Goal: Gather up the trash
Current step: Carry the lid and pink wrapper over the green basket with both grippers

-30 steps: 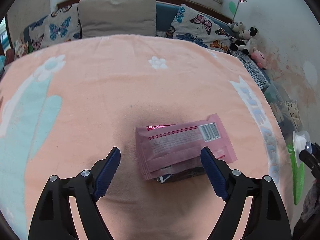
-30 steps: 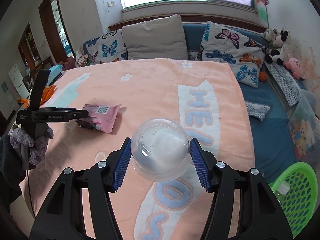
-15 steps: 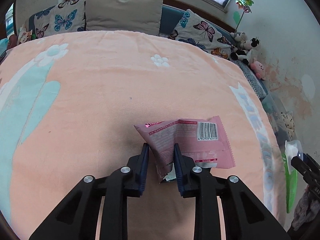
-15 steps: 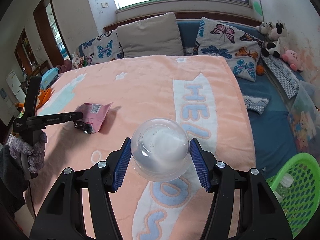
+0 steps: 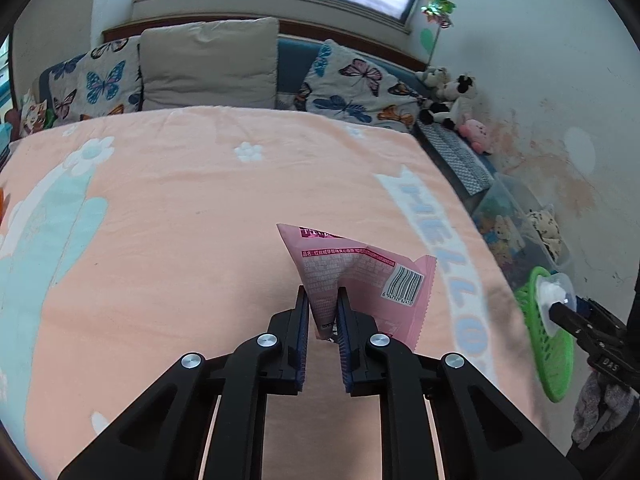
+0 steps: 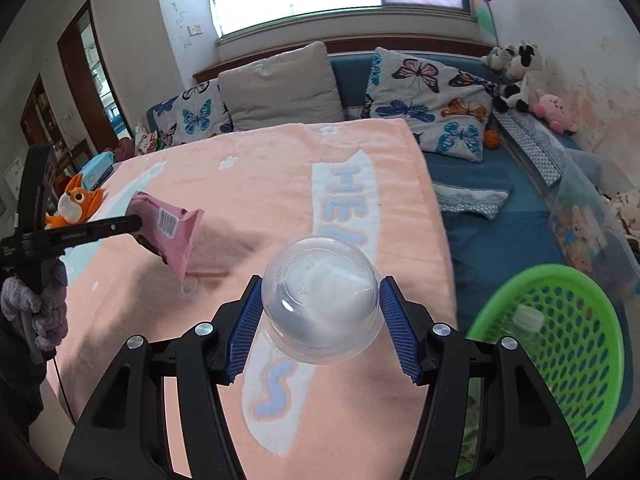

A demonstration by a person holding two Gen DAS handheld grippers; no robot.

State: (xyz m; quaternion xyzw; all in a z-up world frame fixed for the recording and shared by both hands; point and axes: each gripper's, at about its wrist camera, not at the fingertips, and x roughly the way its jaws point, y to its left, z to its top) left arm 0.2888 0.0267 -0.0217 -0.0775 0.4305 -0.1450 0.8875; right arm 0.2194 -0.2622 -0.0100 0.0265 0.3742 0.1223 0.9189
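Observation:
A pink snack wrapper (image 5: 360,276) with a barcode hangs crumpled above the peach blanket (image 5: 192,208), and my left gripper (image 5: 323,300) is shut on its lower corner. In the right wrist view the same wrapper (image 6: 170,228) dangles off the blanket from the left gripper (image 6: 138,222), held by a gloved hand (image 6: 36,304). My right gripper (image 6: 320,312) is shut on a clear plastic dome cup (image 6: 320,300), carried upside down above the blanket's right edge. A green mesh basket (image 6: 560,344) sits low at the right; in the left wrist view the basket (image 5: 540,332) lies behind the cup (image 5: 554,292).
Butterfly pillows (image 6: 432,100) and a beige cushion (image 6: 280,84) line the back of the bed. Plush toys (image 6: 520,76) and a clear storage box (image 6: 588,220) stand along the right wall. An orange plush fox (image 6: 76,204) lies at the blanket's left edge. Something white (image 6: 528,316) lies in the basket.
My left gripper shut on the pink wrapper and lifted it off the blanket, moving right. The right gripper carried the cup to the right, so the green basket looms larger.

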